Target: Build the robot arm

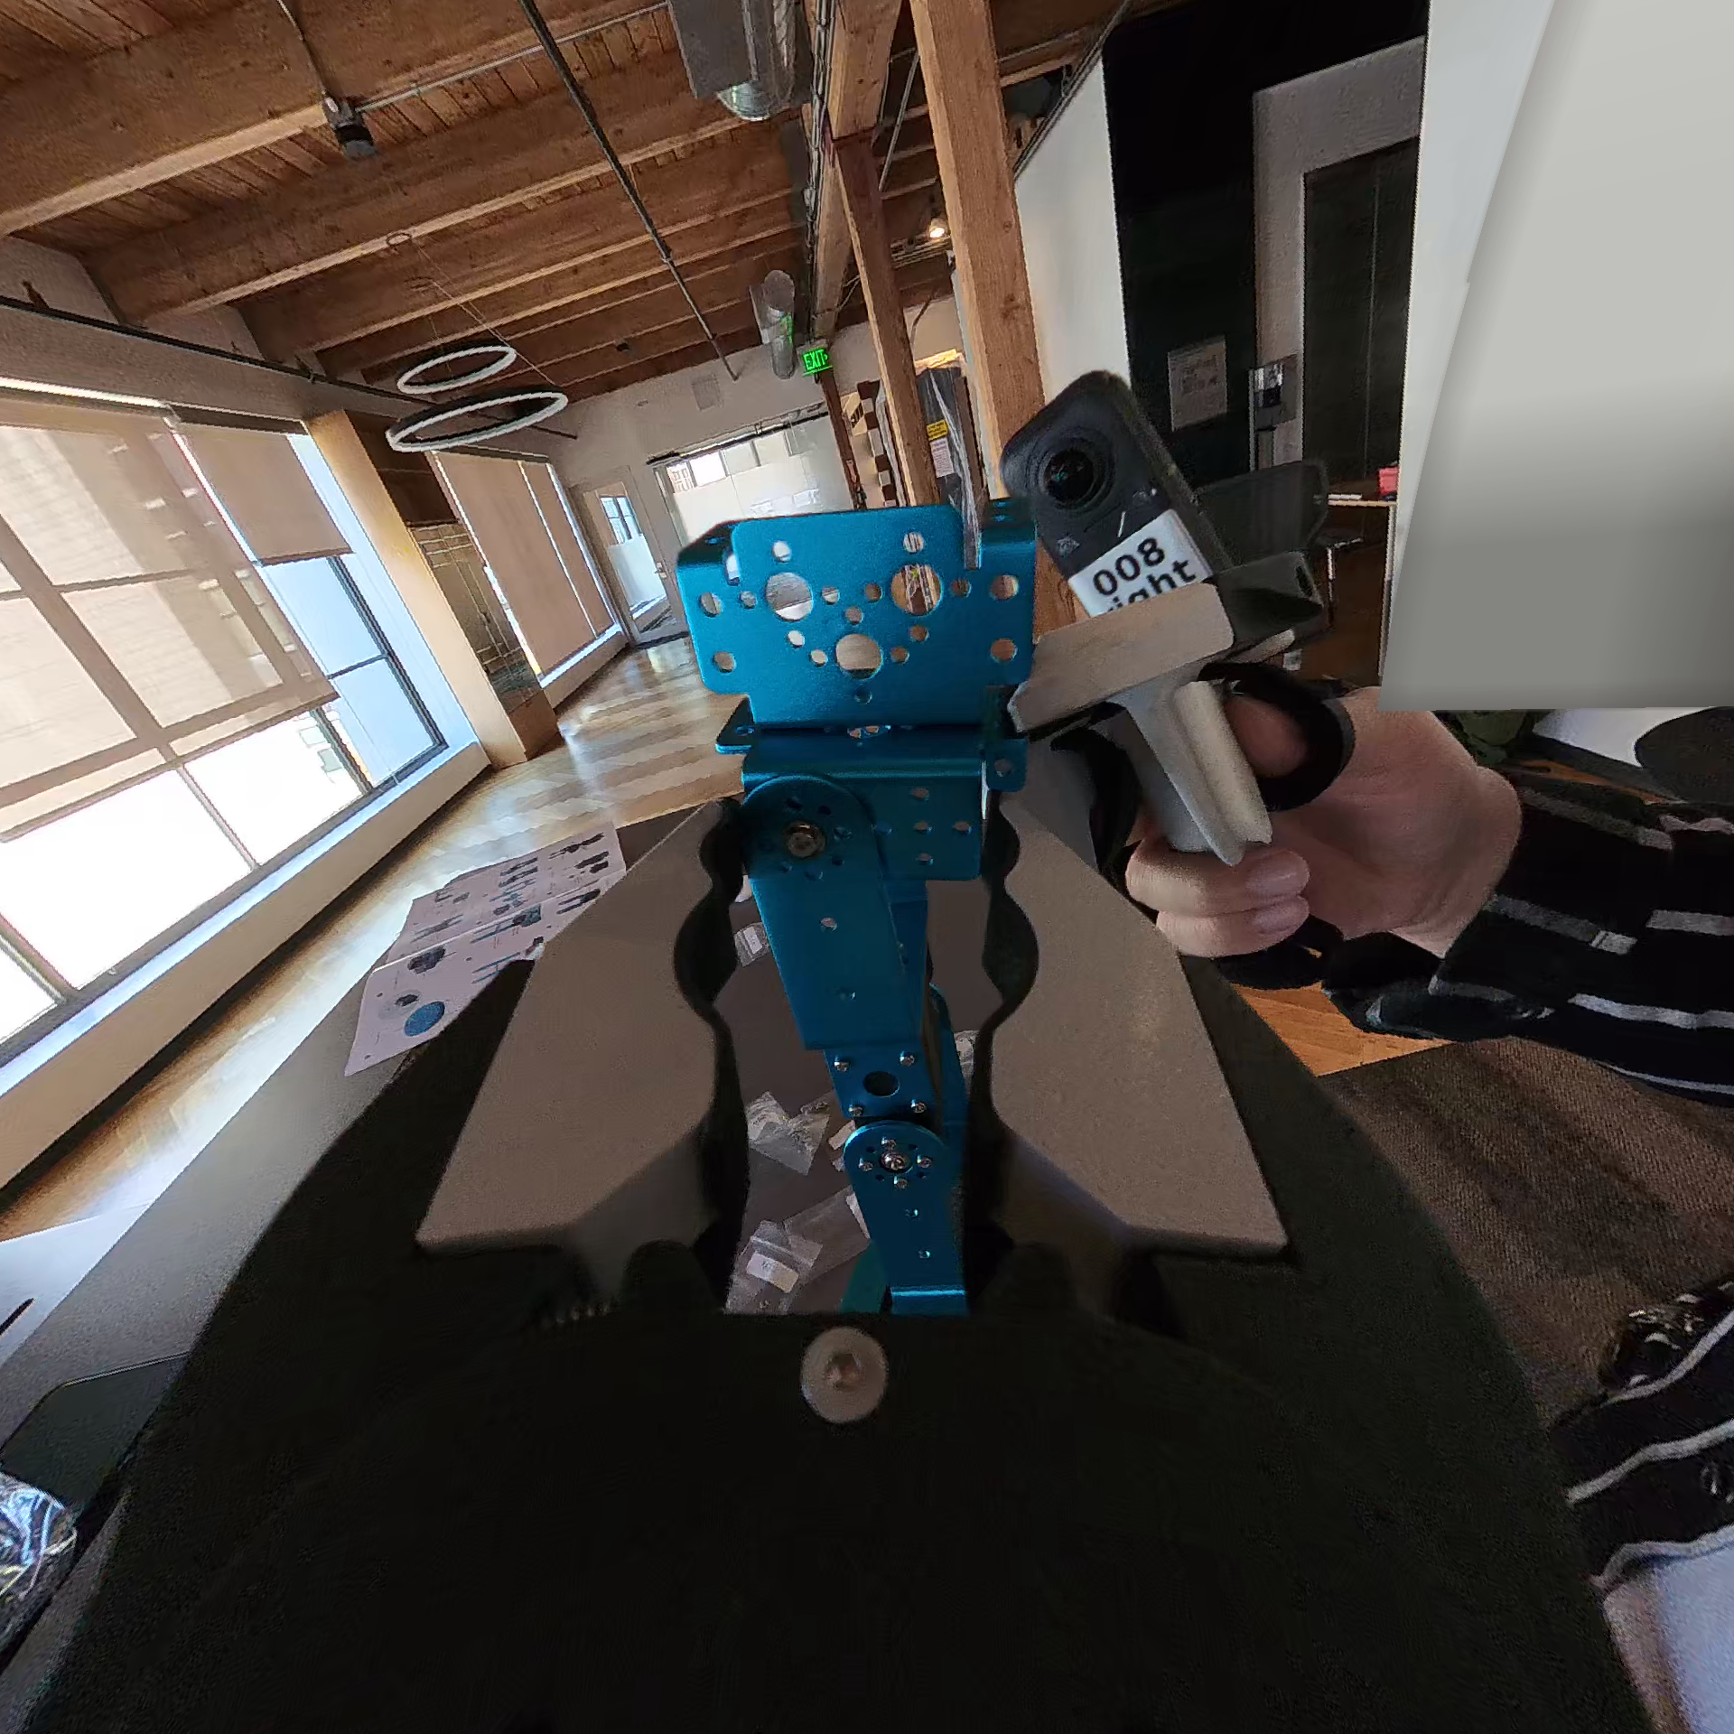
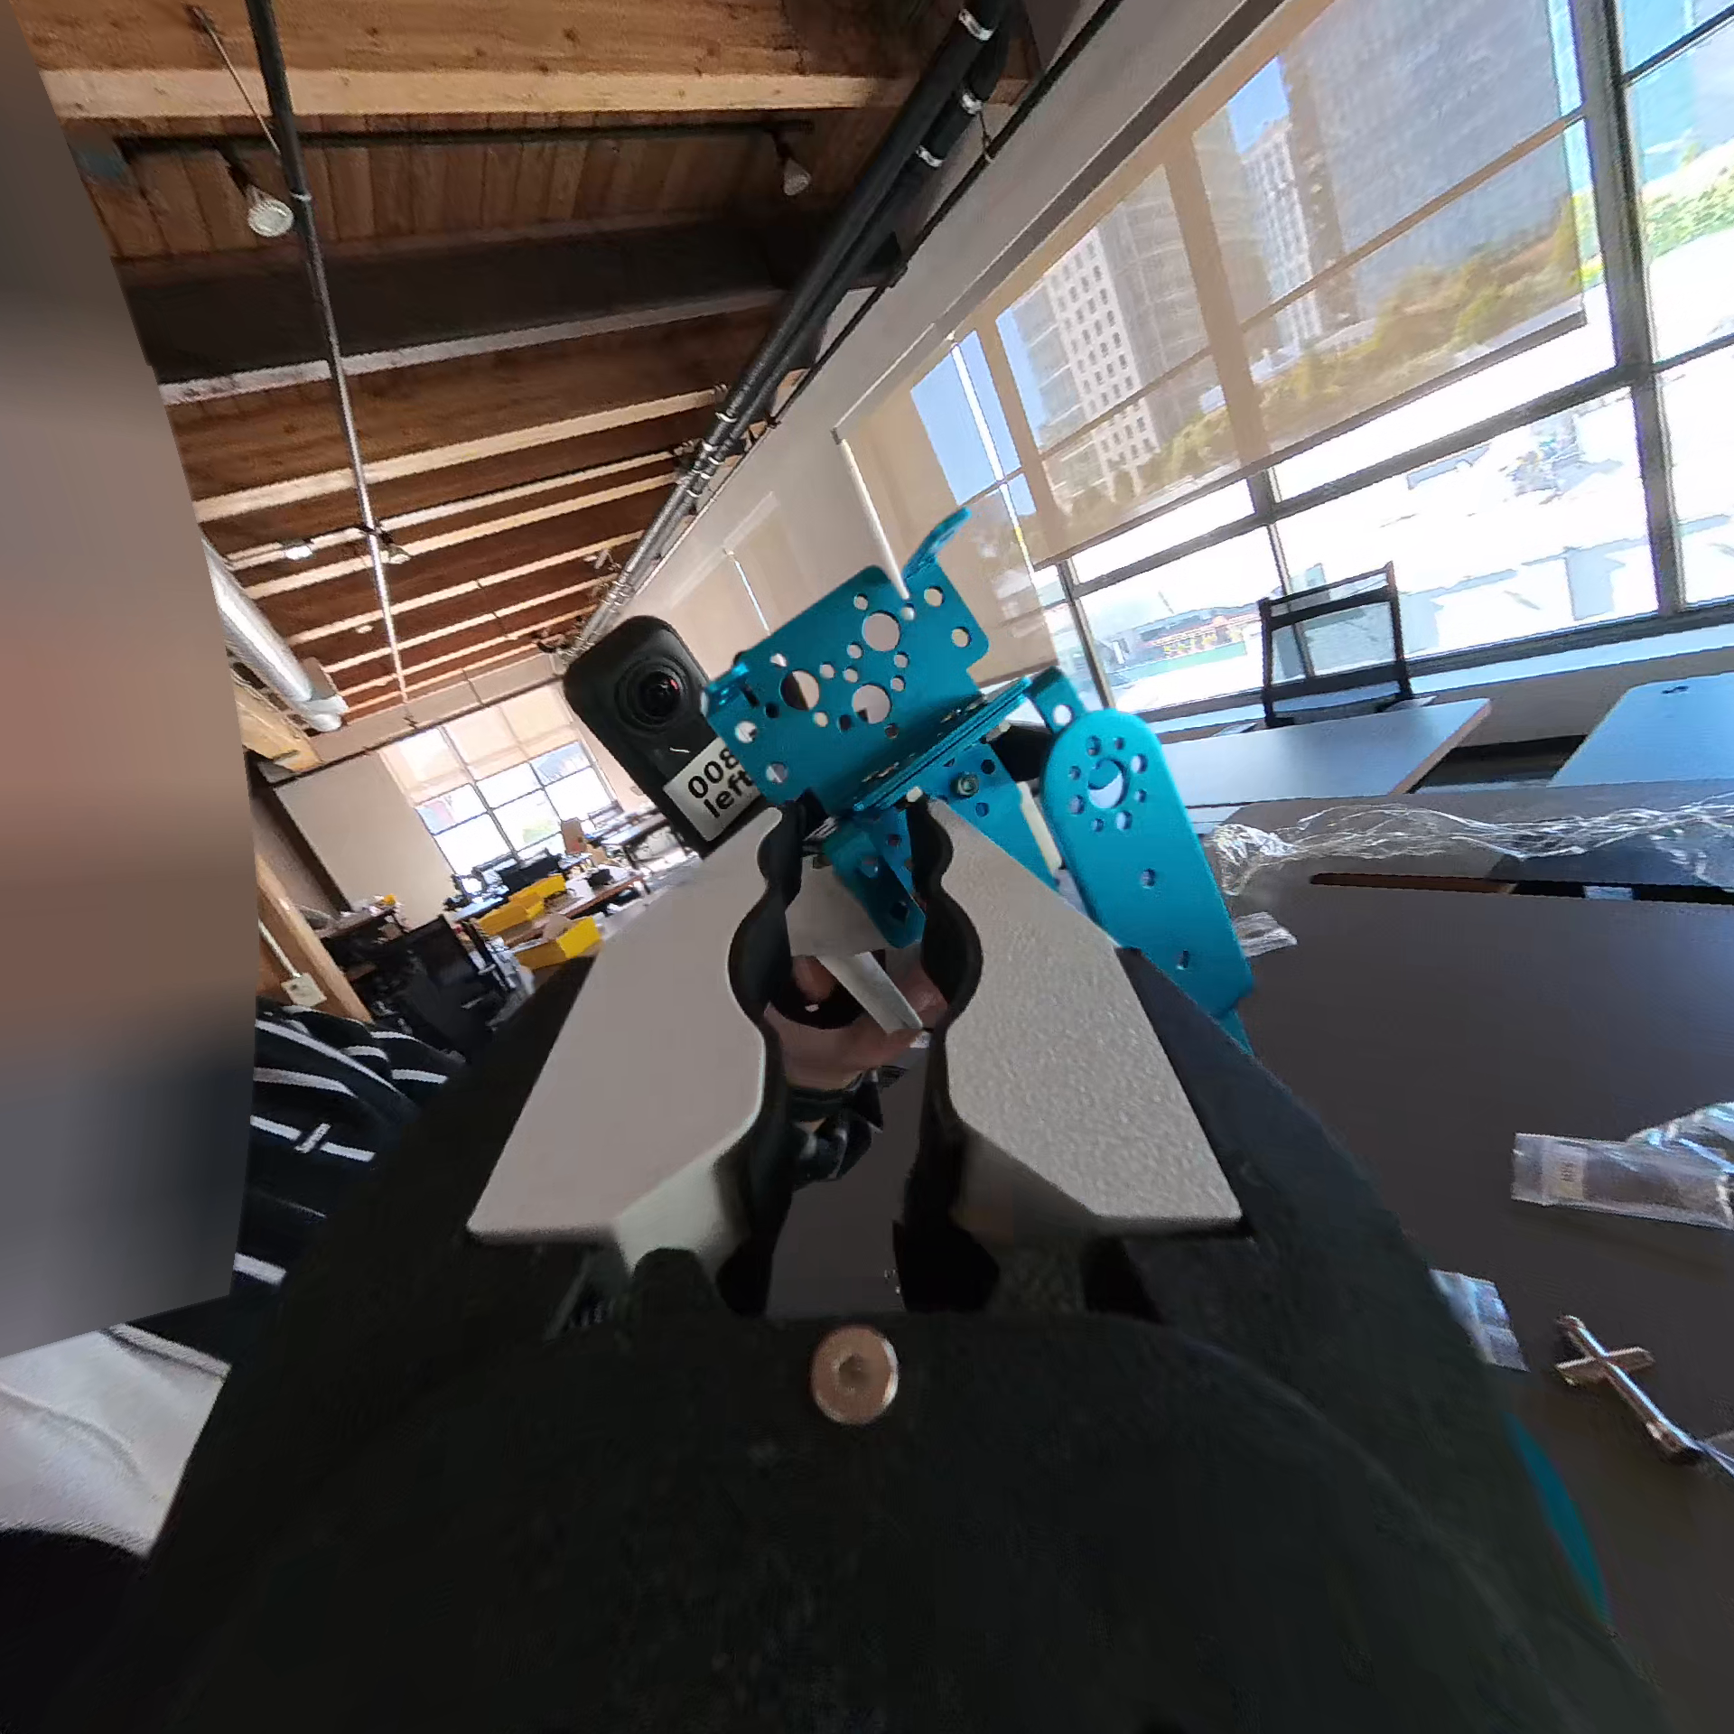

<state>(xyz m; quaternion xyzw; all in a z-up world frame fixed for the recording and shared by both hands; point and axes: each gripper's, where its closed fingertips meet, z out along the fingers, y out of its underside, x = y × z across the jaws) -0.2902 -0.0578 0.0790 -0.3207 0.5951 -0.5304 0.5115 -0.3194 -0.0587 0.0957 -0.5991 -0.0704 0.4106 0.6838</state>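
Left hand-held gripper [image 1: 859,901]: narrowly parted, clamping blue perforated metal bracket assembly [image 1: 849,713] | right hand-held gripper [image 2: 856,877]: nearly closed, gripping its plate edge | assembly: raised above table [image 2: 1464,1013], long axis upright

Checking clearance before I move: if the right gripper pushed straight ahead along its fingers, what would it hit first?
The right gripper already sits at the blue metal bracket assembly, so that comes first; just beyond looks like the left gripper's camera, though depth is unclear.
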